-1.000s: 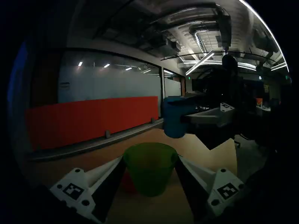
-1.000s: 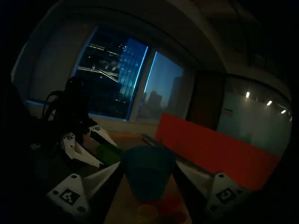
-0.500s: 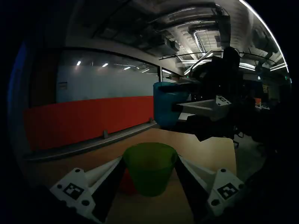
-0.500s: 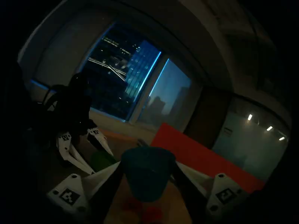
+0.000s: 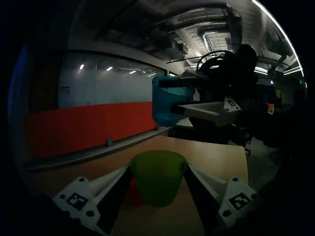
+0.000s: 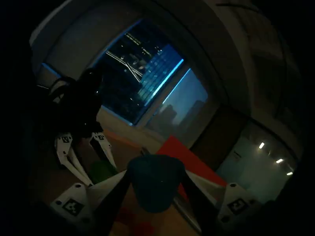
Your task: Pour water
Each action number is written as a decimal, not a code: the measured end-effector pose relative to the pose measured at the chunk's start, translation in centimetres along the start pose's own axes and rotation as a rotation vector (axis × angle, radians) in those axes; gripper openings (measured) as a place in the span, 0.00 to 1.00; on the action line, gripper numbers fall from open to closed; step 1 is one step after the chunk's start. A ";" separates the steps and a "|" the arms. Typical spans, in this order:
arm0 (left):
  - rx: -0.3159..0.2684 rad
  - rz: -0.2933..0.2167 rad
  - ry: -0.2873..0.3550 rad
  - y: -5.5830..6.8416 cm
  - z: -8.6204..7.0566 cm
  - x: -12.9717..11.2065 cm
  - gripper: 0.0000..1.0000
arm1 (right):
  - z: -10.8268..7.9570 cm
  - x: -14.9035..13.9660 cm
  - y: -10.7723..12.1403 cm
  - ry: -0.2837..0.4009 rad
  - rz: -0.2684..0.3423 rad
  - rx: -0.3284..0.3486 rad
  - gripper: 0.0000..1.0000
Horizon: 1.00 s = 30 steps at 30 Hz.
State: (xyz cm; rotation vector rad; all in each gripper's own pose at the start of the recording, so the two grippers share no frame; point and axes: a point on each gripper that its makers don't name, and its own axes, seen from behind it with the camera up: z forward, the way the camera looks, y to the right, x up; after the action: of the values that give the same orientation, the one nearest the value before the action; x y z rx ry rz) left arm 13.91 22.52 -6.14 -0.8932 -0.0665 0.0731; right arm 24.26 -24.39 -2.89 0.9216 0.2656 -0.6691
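two cups, one pair of tongs to each. the left tongs (image 5: 157, 168) were closed on a green cup (image 5: 158, 177), a finger pressed against either side, and held it upright and low over the wooden counter (image 5: 214, 153). whether its base rested on the counter could not be told. a red cup (image 5: 134, 193) stood just beside it, on the left of the left gripper view. the right tongs (image 6: 156, 173) gripped a blue cup (image 6: 155, 188) in the same way, one finger on each flank.

governing relation: in the left gripper view the blue cup (image 5: 170, 103) hung well above the green cup's rim and beyond it, slightly to the right of its centre line, with a clear gap between the two and an orange wall panel (image 5: 90, 126) behind. its long axis appeared tipped off vertical, the mouth leaning toward the green cup, with part of the inner wall visible. dim light made the exact angle hard to read. no stream of water could be made out.

in the right gripper view the green cup (image 6: 101, 171) lay below and to the left of the blue cup, between the fingers of the left tongs (image 6: 100, 173). judged from this, the pour had at most begun; the blue cup's lip probably needed to come in over the green cup's mouth as the tilt increased.
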 end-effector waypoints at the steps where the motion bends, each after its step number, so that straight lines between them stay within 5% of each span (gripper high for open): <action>1: 0.000 0.000 0.001 0.0 0.0 0.0 0.88 | 0.1 0.1 0.1 0.000 -0.018 0.000 0.89; 30: -0.007 -0.006 0.016 0.0 -0.1 0.1 0.88 | 3.5 0.2 2.8 -0.068 -0.427 -0.021 0.89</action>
State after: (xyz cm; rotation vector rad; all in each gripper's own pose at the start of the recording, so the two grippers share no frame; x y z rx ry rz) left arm 14.03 22.41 -6.19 -0.9005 -0.0548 0.0605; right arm 25.97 -26.16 0.86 0.8259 0.4133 -1.0865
